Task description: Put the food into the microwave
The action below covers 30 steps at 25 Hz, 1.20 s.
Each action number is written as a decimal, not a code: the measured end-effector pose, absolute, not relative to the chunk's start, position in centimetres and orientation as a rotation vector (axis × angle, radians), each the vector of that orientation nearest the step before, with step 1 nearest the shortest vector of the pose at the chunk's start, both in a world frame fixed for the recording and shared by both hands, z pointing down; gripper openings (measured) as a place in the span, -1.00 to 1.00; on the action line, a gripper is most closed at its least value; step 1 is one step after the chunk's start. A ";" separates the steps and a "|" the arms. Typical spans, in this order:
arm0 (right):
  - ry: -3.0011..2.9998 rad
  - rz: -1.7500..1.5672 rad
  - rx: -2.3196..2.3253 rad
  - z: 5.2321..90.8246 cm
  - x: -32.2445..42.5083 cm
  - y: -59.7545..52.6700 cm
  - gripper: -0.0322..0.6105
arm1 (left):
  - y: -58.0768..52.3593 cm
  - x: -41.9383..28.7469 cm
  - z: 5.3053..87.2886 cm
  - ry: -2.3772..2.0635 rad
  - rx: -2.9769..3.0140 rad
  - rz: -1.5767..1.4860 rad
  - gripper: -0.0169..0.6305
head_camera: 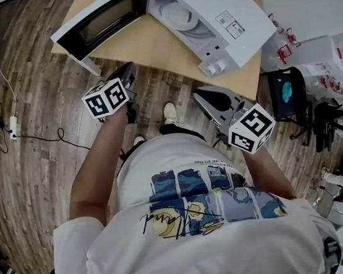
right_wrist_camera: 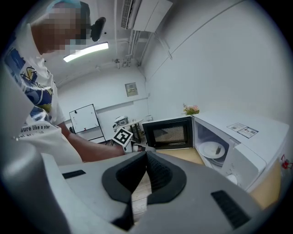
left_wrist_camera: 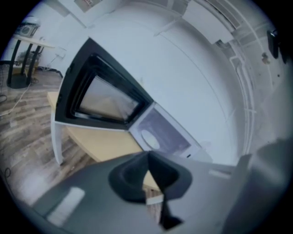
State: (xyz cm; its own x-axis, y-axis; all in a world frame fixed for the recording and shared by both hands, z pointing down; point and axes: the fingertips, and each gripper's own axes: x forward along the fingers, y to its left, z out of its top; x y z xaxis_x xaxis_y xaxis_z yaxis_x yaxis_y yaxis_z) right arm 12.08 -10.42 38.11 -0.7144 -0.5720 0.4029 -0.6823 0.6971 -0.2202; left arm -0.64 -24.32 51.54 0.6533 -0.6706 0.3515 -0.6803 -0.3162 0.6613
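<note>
A white microwave [head_camera: 218, 14] stands on a wooden table [head_camera: 147, 48] with its door [head_camera: 106, 19] swung wide open to the left. Inside it lies a white plate [head_camera: 179, 16]; what is on the plate I cannot make out. My left gripper [head_camera: 126, 71] hovers just off the table's near edge, below the open door, shut with nothing between its pads. My right gripper [head_camera: 199, 94] hangs near the table's front right corner, also shut and empty. The left gripper view shows the door [left_wrist_camera: 103, 98] and the plate [left_wrist_camera: 150, 139] beyond the closed left gripper [left_wrist_camera: 147, 157]. In the right gripper view the plate [right_wrist_camera: 213, 149] lies past the closed right gripper [right_wrist_camera: 146, 155].
The floor is wood plank, with cables and a power strip [head_camera: 13, 126] at the left. A black chair [head_camera: 285, 96] and white boxes [head_camera: 317, 51] crowd the right side. The person's shoes [head_camera: 169, 111] stand close to the table's edge.
</note>
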 end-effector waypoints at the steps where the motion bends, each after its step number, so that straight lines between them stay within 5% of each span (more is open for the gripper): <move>1: -2.602 0.513 1.001 38.2 11.9 -10.0 -0.88 | -23.7 -1.0 51.1 -1.035 2.058 0.017 -0.92; 30: -2.544 0.498 1.235 38.9 7.0 0.6 -0.88 | -5.0 -5.0 43.7 -0.618 2.495 0.208 -0.92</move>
